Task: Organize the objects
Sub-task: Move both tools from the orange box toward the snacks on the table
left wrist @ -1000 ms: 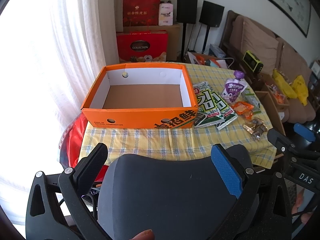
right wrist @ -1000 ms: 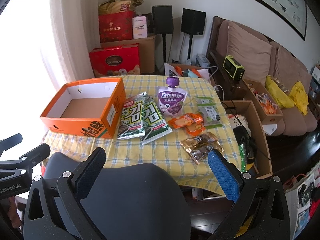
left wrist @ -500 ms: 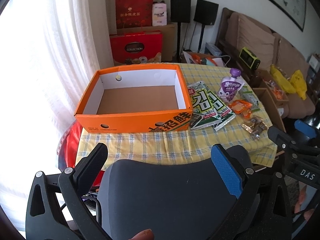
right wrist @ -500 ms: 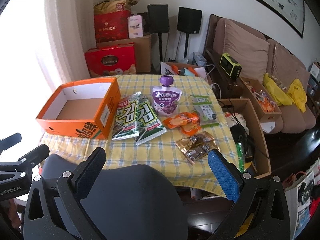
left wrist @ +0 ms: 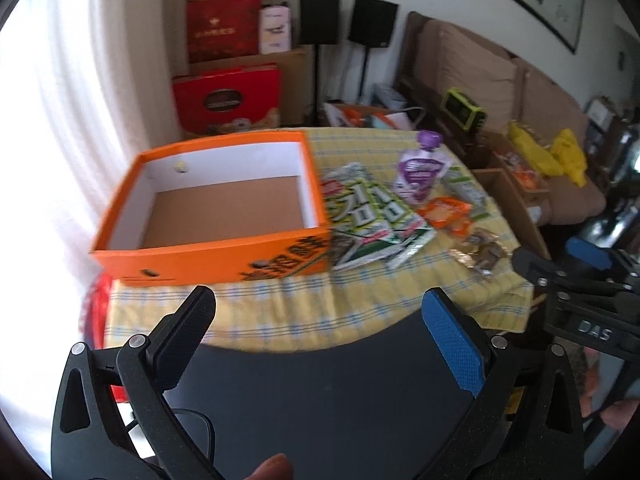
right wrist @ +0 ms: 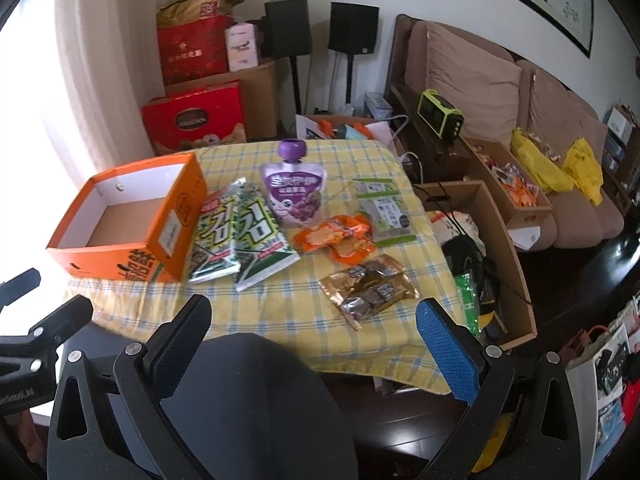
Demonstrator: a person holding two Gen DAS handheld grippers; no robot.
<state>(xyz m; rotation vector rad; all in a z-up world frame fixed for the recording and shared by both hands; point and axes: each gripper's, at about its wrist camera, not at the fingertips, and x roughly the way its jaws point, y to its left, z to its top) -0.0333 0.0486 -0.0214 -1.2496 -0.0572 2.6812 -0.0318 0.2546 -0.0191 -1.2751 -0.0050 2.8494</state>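
While both grippers hang short of the table's near edge, the left gripper (left wrist: 318, 322) and the right gripper (right wrist: 312, 328) each stand with fingers spread wide and nothing between them, over a dark chair back (right wrist: 248, 396). On the yellow checked tablecloth (right wrist: 280, 304) an orange box (left wrist: 216, 208) sits at the left, open side up and bare inside, its long axis running left to right in the left view. Two seaweed packs (right wrist: 240, 228) lie flat side by side, just right of the box, the left one touching its wall; their long axes run near to far, tilted a little to the left at the far end. Farther right, a purple pouch (right wrist: 296, 192) lies flat with its cap pointing to the far side. Orange snack packets (right wrist: 336, 236) lie just near of the pouch, a green-edged packet (right wrist: 384, 212) to their right, and brown packets (right wrist: 368, 290) nearest the right gripper. All lie well apart from both grippers.
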